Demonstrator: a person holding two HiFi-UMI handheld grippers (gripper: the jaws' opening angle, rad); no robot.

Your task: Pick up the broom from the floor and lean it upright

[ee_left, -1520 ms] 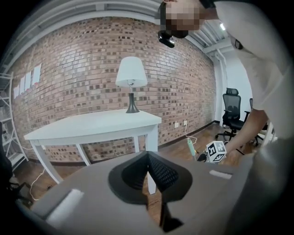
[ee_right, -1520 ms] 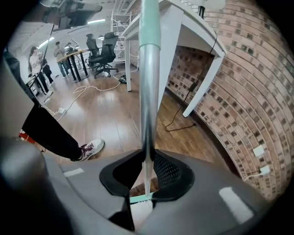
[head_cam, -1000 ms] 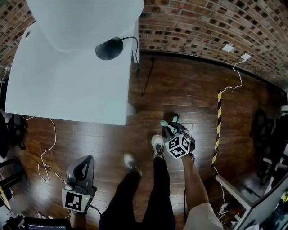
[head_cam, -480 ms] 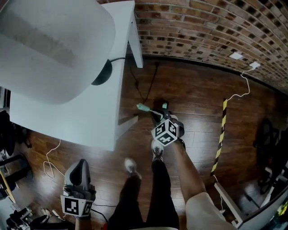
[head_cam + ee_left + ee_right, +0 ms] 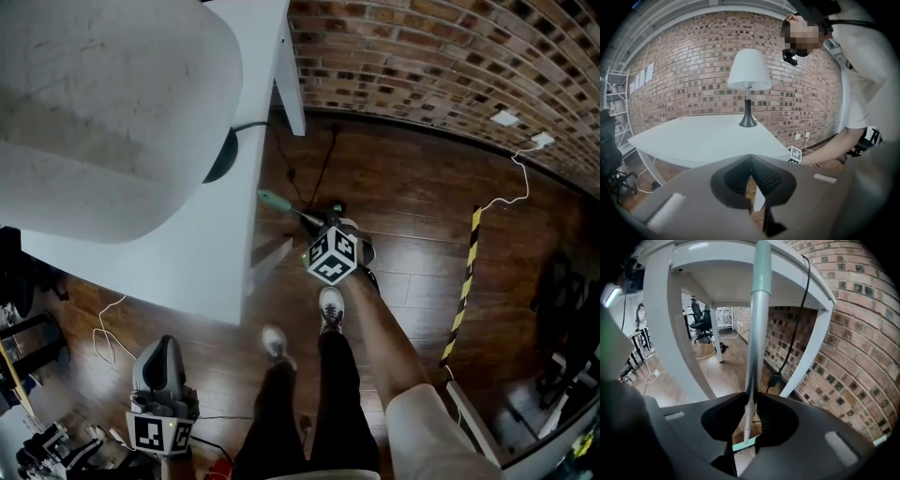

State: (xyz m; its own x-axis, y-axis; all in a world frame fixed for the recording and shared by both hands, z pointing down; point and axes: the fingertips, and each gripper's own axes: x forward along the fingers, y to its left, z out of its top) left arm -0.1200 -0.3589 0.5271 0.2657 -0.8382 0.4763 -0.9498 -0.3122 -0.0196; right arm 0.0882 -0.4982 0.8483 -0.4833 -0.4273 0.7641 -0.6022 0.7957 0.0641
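Note:
The broom's silver handle runs up between my right gripper's jaws, which are shut on it. Its pale green grip end points up at the underside of the white table, and the teal broom head shows below the jaws. In the head view the right gripper hangs over the wooden floor beside the table's corner, with the broom's green tip slanting up-left toward the table edge. My left gripper is low at the left, shut and holding nothing.
A white table with a big white lampshade and black lamp base fills the left. A brick wall runs behind. A black cable hangs by the table leg. A yellow-black strip lies right. The person's shoes are just below the right gripper.
My right gripper has carried the broom up and left toward the table corner, and the handle's green tip now reaches the table edge. The left gripper has stayed low at the left.

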